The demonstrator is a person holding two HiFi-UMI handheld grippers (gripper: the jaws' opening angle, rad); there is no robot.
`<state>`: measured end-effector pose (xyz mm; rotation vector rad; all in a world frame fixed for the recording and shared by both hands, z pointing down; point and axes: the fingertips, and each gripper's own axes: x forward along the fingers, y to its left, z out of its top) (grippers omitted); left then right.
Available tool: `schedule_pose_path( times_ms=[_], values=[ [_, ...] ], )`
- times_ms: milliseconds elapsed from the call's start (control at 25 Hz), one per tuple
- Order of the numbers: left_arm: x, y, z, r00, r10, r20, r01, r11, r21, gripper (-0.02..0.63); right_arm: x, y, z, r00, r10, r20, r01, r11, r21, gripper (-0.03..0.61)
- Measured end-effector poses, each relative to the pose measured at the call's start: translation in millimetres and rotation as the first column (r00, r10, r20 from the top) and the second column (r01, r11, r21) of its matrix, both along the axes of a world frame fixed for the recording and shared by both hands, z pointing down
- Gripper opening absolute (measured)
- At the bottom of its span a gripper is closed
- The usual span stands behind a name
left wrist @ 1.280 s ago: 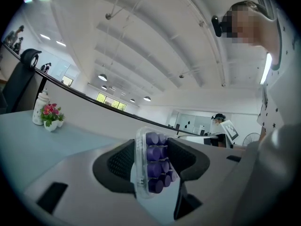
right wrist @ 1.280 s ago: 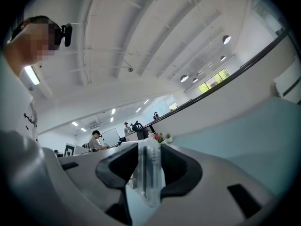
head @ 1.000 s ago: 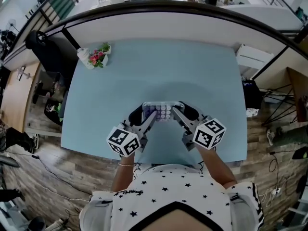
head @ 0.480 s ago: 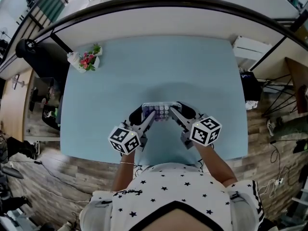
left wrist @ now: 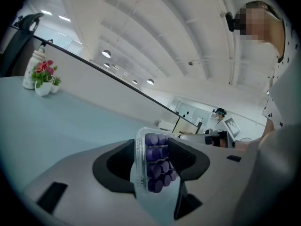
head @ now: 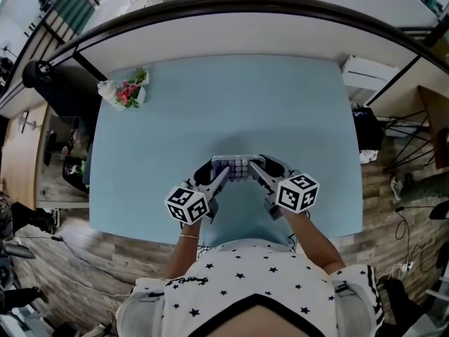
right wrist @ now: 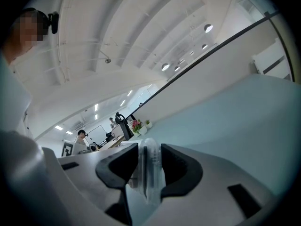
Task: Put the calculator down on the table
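Left gripper [left wrist: 151, 163] and right gripper [right wrist: 149, 173] clamp opposite ends of the calculator [head: 238, 166], evidently to hold it level over the table [head: 231, 97].

Your left hand-held gripper [left wrist: 151, 149] has its two dark jaws pressed on either side of the calculator [left wrist: 156, 166], a clear-cased one with rows of purple keys turned on edge, with the pale blue bench [left wrist: 61, 121] stretching behind and a pot of pink flowers [left wrist: 43, 76] far off at its left.

The table [head: 295, 118] is light blue. The calculator [head: 238, 166] has purple buttons [left wrist: 154, 153]. The flowers [head: 128, 92] are pink. The white shirt [head: 245, 279] has black stars.
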<state>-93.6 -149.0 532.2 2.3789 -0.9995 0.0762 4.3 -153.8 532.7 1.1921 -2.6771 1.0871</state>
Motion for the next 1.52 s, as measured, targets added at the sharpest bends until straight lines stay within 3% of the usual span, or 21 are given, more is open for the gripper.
schedule_pose_path(
  times_ms=[520,1520],
  values=[
    [1,2,39,1.0,-0.012,0.023,0.014,0.996,-0.089,0.23,1,1,40,1.0,-0.012,-0.015,0.011,0.996,-0.086,0.143],
    [2,3,76,0.988,0.01,0.156,0.016,0.987,-0.162,0.232,-1,2,79,0.997,-0.043,-0.066,0.03,0.983,-0.183,0.143]
  ],
)
